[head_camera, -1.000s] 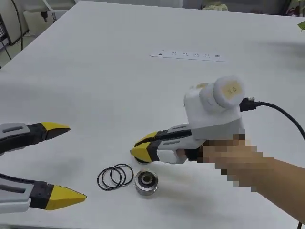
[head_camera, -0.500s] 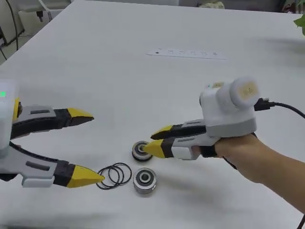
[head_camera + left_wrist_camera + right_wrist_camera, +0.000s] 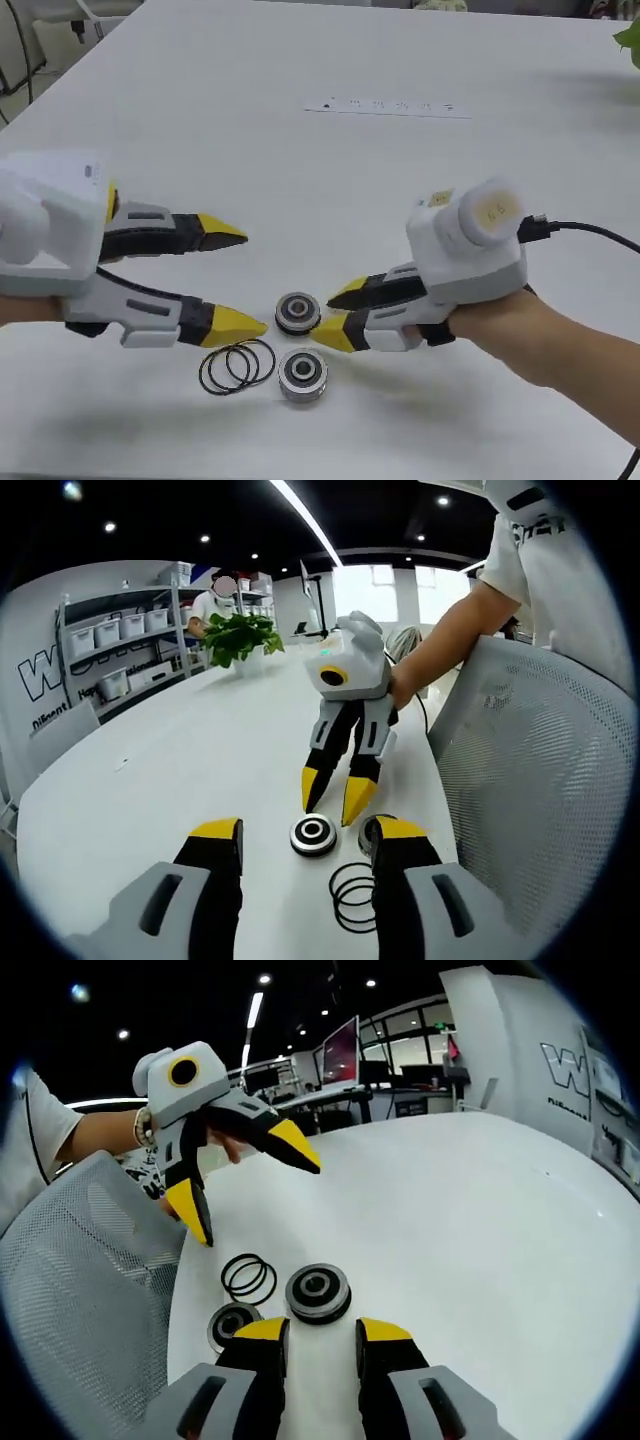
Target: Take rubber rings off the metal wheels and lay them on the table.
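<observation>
1. Whereas the picture from a second ago shows it at the far left edge of the head view, the left gripper [image 3: 235, 280] is now brought in over the white table [image 3: 200, 140]. Its yellow-tipped jaws are spread wide and nothing is held. The lower tip is placed just left of the farther wheel.
2. Just below that tip, a small bunch of thin black rubber rings [image 3: 238, 366] is laid flat on the table, overlapping one another. The bunch is kept where it was, close against the left side of the nearer wheel.
3. Two metal wheels are seen lying face up. The nearer wheel [image 3: 303, 372] is set right of the rings, and the farther wheel [image 3: 297, 312] just beyond it, between the two grippers. The farther wheel, hidden under yellow tips a second ago, is now uncovered. A dark band is seen round its rim; whether that is a ring still fitted cannot be told.
4. The right gripper [image 3: 335, 312] is drawn back a little to the right. Its jaws are parted narrowly and nothing is gripped. The tips are pointed left and held just beside the farther wheel, which is framed ahead of the jaws in the right gripper view.
5. The task is judged part done, since some rings are already laid down. With both grippers now closed in on the farther wheel from opposite sides, the next removal is probably being set up.
</observation>
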### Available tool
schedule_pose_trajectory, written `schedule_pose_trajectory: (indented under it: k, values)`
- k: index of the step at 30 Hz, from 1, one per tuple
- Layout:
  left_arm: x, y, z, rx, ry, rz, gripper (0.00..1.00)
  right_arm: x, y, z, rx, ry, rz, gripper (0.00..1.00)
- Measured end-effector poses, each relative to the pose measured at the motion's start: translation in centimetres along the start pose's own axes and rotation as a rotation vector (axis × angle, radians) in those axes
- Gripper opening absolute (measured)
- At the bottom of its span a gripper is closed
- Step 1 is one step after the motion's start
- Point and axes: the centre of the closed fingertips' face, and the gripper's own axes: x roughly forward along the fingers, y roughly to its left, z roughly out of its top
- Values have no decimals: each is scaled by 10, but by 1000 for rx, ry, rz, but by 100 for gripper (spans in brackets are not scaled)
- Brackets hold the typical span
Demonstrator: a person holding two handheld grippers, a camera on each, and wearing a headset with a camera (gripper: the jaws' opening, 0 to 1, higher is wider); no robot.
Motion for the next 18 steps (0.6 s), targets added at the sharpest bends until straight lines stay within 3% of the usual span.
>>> schedule_pose_trajectory:
  k: [4,8,18]
  values:
    - [16,0,2,1,0,-12,36,0,-1,1,-4,-2,-3,24]
    - [31,-2,-11,24,55,-32,31,0,-2,2,-7,-4,-5,24]
    - [47,-2,-28,1,112,-35,18,3,1,2,-13,-6,4,22]
